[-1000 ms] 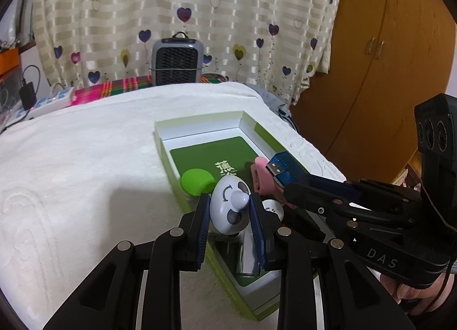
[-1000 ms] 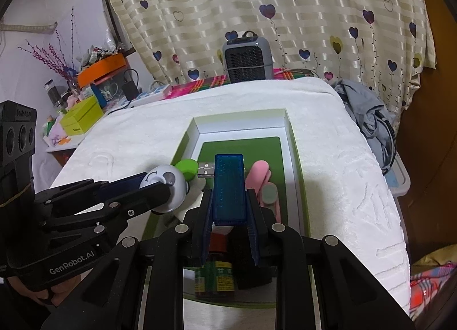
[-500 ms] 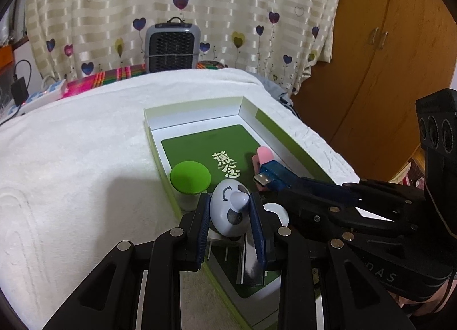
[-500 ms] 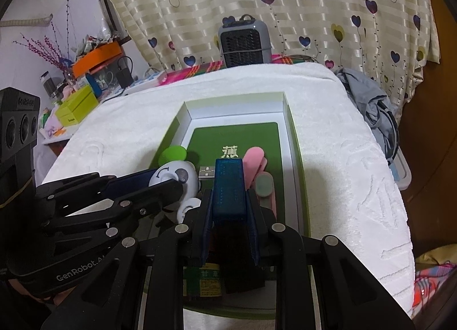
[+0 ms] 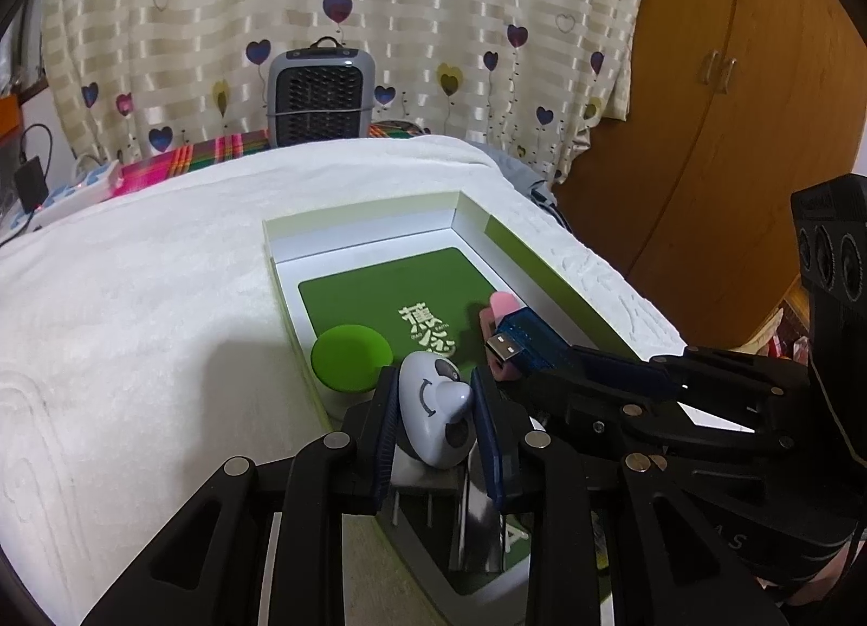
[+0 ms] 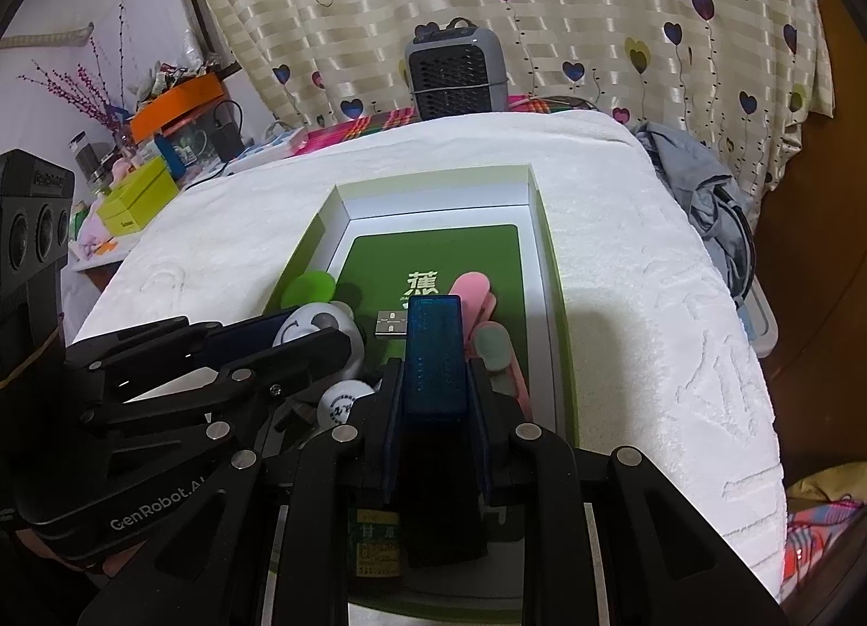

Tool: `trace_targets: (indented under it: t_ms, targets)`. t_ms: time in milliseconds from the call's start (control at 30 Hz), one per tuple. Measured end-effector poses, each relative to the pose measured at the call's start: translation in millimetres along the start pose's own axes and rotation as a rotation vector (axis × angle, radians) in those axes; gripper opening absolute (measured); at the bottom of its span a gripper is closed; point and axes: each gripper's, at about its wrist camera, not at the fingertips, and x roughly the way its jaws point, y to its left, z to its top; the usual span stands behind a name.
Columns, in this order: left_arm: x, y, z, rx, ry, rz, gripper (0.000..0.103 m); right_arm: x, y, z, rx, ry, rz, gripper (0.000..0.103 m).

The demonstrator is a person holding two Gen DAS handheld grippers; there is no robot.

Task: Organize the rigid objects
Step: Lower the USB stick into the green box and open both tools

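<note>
My left fingers (image 5: 436, 412) pinch the smooth, slippery toy (image 5: 433, 409) by its sides; my right fingers (image 6: 433, 387) clamp the light, stiff USB stick (image 6: 433, 349).

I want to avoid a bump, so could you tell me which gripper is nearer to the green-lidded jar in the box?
Left. The left gripper, shut on a white panda toy, is right beside the green-lidded jar. The right gripper, holding a blue USB stick, sits farther across the box.

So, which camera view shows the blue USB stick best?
The right wrist view: the blue USB stick lies lengthwise between the right gripper pads, with its metal plug ahead. The left wrist view shows the blue USB stick only from the side, its rear hidden by the fingers.
</note>
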Motion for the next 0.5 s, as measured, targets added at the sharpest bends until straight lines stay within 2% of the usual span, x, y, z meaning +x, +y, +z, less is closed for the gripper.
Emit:
trace_targets:
  t_ms: [500]
  targets:
    - [-0.5,8.4,8.9,-0.054,-0.042,-0.052,0.026,3.6,0.7,5.9,-0.019,0.0,0.021,0.023]
